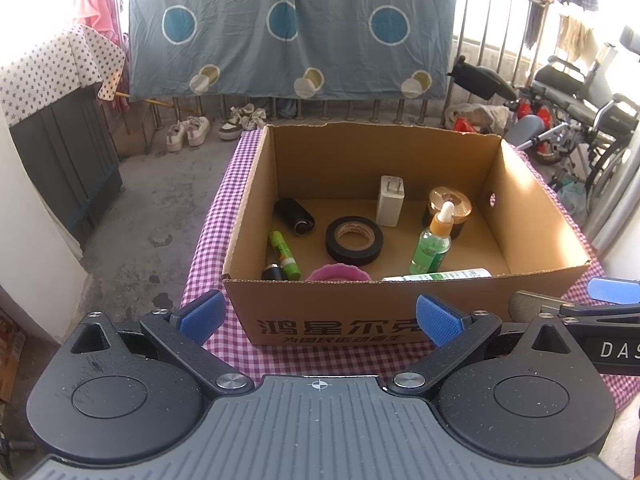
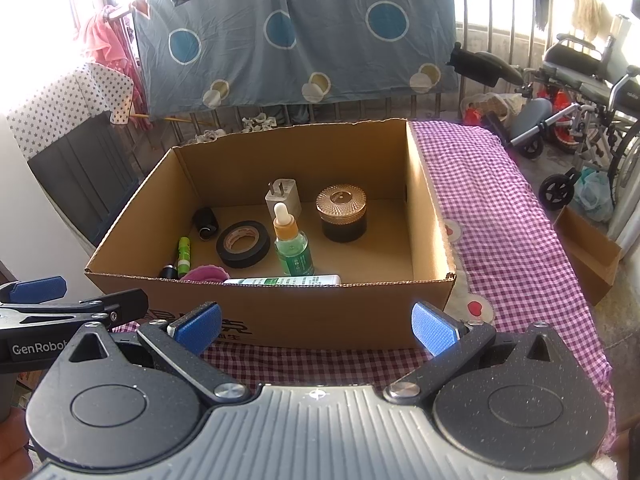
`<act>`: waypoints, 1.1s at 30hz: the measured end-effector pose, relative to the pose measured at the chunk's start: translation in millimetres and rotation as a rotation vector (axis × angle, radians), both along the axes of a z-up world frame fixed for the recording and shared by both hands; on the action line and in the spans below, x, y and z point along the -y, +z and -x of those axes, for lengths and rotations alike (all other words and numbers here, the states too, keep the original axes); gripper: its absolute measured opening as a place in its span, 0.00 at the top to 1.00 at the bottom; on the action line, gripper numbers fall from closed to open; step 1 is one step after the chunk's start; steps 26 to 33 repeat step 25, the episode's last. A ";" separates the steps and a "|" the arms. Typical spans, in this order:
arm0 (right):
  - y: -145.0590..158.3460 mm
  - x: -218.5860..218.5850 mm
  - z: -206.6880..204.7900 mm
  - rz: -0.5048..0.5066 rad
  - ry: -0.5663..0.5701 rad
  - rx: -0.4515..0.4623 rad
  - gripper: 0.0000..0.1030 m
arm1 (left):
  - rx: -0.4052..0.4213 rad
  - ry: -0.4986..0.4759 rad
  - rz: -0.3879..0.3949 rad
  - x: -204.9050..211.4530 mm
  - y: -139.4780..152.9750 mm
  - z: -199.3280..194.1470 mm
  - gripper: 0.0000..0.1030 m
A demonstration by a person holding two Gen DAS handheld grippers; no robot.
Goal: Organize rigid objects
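both grippers hang wide open and empty in front of the box. left gripper (image 1: 320, 316) sits level with the box's near wall, blue pads spread far apart, nothing between them. right gripper (image 2: 316, 326) mirrors it, pads just as wide, aimed at the same near wall. each one catches the other at the edge of its view, side by side, close together.

box (image 2: 280, 312), brown cardboard, top open, rests on a purple checked cloth (image 2: 500, 220) with dark printed characters on its front. everything rigid lies inside it: black tape roll (image 2: 243, 243) flat near the middle, white charger (image 2: 283, 199) upright behind it with prongs up, dropper bottle (image 2: 291, 246) standing just right of the tape, green liquid, orange collar, white bulb. dark jar (image 2: 342, 214) with a ribbed gold lid stands toward the back right. black cylinder (image 2: 205, 222) lies on its side at the back left. green stick (image 2: 183, 255) lies along the left wall, a small black item (image 2: 169, 271) at its near end, too hidden to name. pink cup (image 2: 205, 273) peeks over the near wall, and a white tube (image 2: 282, 280) lies flat along that wall's inside.

behind, a blue sheet (image 2: 300, 32) with circles hangs on a railing; a wheelchair (image 2: 592, 92) stands at the right.
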State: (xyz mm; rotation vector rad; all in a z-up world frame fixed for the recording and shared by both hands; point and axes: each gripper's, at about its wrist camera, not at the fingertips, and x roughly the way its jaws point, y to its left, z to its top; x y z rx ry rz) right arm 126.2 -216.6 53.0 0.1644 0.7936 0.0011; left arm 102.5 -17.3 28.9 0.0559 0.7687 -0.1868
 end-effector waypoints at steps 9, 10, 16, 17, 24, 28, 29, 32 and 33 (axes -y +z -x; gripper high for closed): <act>-0.1 0.4 -0.3 0.000 0.001 0.000 0.00 | 0.000 0.000 -0.001 -0.2 0.2 0.0 0.01; -0.5 0.1 0.3 -0.002 -0.001 -0.001 0.00 | 0.000 0.000 -0.001 -0.1 0.2 -0.1 0.01; -0.6 0.7 1.7 -0.007 -0.004 -0.002 0.00 | 0.000 0.000 0.000 0.1 0.4 0.0 0.01; -0.4 0.8 1.9 -0.007 -0.005 -0.002 0.00 | 0.001 0.000 -0.001 0.0 0.4 0.0 0.01; -0.4 1.5 2.5 -0.009 -0.006 -0.001 0.00 | 0.003 0.002 -0.004 1.4 2.3 1.8 0.01; -0.5 1.5 2.4 -0.008 -0.006 -0.001 0.00 | 0.003 0.002 -0.004 1.5 2.3 1.7 0.01; -0.5 1.5 2.4 -0.008 -0.006 -0.001 0.00 | 0.003 0.002 -0.004 1.5 2.3 1.7 0.01; -0.5 1.5 2.4 -0.008 -0.006 -0.001 0.00 | 0.003 0.002 -0.004 1.5 2.3 1.7 0.01; -0.5 1.5 2.4 -0.008 -0.006 -0.001 0.00 | 0.003 0.002 -0.004 1.5 2.3 1.7 0.01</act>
